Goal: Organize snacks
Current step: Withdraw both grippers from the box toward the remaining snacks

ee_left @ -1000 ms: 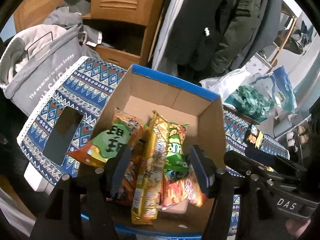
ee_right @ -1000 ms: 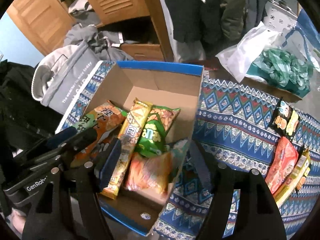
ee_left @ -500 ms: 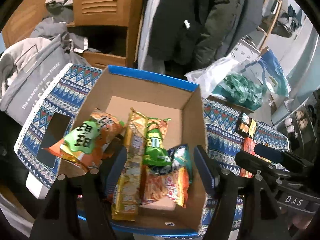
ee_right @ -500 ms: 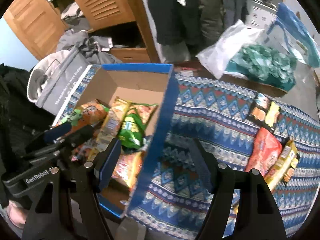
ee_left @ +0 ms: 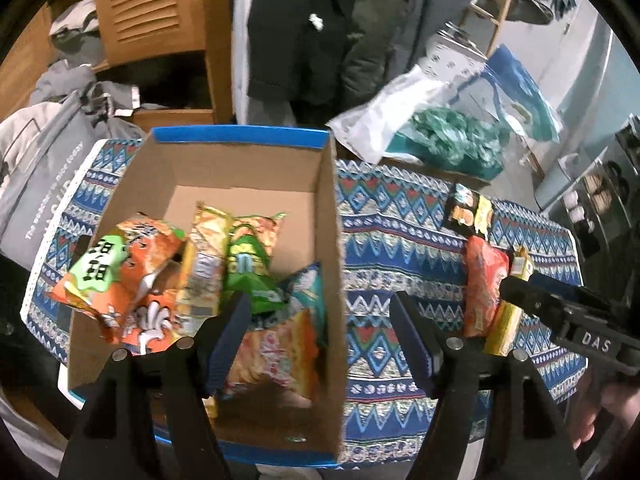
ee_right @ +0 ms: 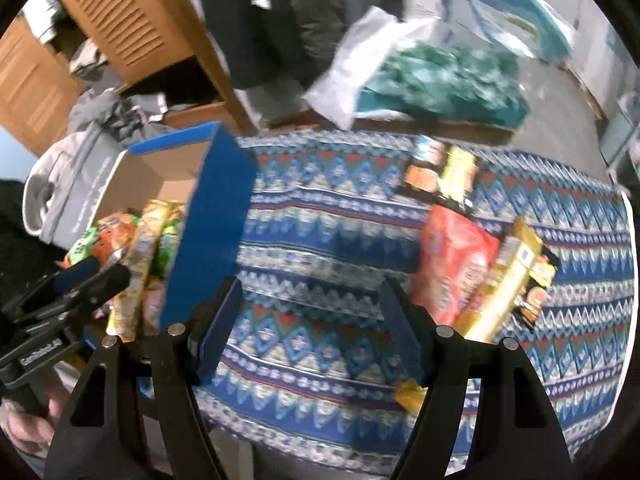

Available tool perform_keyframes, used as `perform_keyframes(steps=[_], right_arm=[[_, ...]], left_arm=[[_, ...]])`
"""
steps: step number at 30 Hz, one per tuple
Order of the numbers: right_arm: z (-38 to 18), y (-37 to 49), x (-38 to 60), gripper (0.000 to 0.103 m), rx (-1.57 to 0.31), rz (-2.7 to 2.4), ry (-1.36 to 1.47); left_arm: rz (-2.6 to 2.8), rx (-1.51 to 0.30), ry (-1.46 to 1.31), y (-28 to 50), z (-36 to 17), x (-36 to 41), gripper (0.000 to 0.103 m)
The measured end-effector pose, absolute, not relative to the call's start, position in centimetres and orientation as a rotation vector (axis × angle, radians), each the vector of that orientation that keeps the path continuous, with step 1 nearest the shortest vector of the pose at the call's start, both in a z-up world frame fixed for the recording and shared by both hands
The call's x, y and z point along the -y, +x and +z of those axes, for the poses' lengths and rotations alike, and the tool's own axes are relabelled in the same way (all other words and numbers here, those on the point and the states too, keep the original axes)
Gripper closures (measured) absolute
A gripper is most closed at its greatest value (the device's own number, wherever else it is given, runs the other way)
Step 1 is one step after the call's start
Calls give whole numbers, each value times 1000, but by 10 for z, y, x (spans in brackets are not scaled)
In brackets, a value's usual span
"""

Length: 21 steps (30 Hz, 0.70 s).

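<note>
Both grippers were empty, fingers spread wide: the left gripper [ee_left: 320, 332] hung over the right wall of the cardboard box [ee_left: 334, 240], the right gripper [ee_right: 310, 320] over bare patterned cloth [ee_right: 320, 240] between the box and the loose snacks. Several packets already lay in the box, crowded toward its near left side; the far end showed bare cardboard. A red packet [ee_right: 452, 264], a yellow packet [ee_right: 504, 280] and a black packet [ee_right: 440, 176] waited on the cloth to the right, overlapping one another. The likely trouble was that overlap: a wide grab at the red packet could drag the yellow one along or nudge it toward the near table edge. The thin box wall could also catch a carried packet and tip. Open cloth between box and snacks gave clear room to travel.
</note>
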State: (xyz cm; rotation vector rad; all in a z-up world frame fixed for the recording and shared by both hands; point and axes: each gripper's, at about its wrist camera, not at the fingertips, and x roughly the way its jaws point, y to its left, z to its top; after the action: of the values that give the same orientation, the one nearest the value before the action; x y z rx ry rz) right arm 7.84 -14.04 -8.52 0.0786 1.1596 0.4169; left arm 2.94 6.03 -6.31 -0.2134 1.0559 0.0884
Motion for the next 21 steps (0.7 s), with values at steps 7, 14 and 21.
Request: perform_keyframes(steps=[7,14,21], right_arm=[[-100,83,190,31,-1180,336,143],[-115,86,230,31,-1193,271,198],[-137,92,253,31,-1220,213,218]], left_arm=[[57,-1088,-177,34,-70,-30,30],[33,-1123,-131,40,-82,0,30],[31,-1139,-101,54,-97,24,26]])
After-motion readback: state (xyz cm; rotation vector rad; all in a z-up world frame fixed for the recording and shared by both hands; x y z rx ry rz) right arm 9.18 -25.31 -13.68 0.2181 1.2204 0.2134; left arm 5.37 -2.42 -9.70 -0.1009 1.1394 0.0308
